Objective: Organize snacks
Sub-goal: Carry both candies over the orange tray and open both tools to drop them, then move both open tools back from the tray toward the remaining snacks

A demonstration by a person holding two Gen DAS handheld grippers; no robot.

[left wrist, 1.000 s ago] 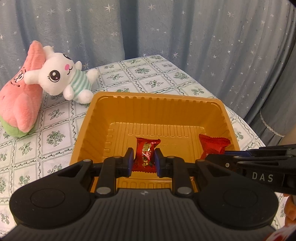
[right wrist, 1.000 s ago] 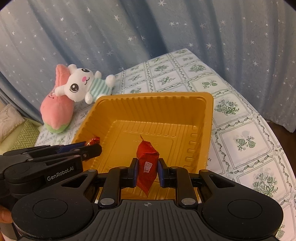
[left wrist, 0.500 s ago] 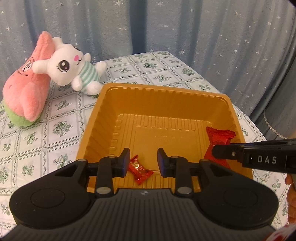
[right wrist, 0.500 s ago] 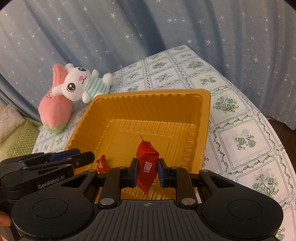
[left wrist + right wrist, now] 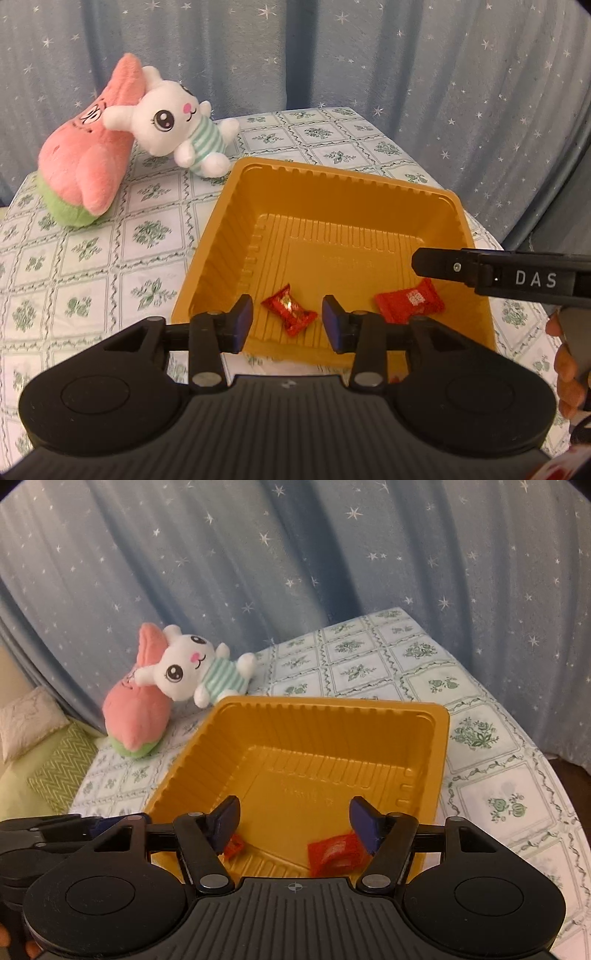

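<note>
Snacks first: small red foil-wrapped candy [image 5: 290,308] and flat red plastic snack packet [image 5: 409,302] both lie near-side in the ribbed orange plastic tray [image 5: 332,184] on the counter. Both sets of jaws are spread, empty. Probably light, crinkly, slippery; pinch mid-wrapper.

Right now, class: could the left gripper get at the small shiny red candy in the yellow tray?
Probably yes. The left gripper is open, and the candy lies loose on the tray floor just ahead between its fingers, with nothing covering it.
</note>
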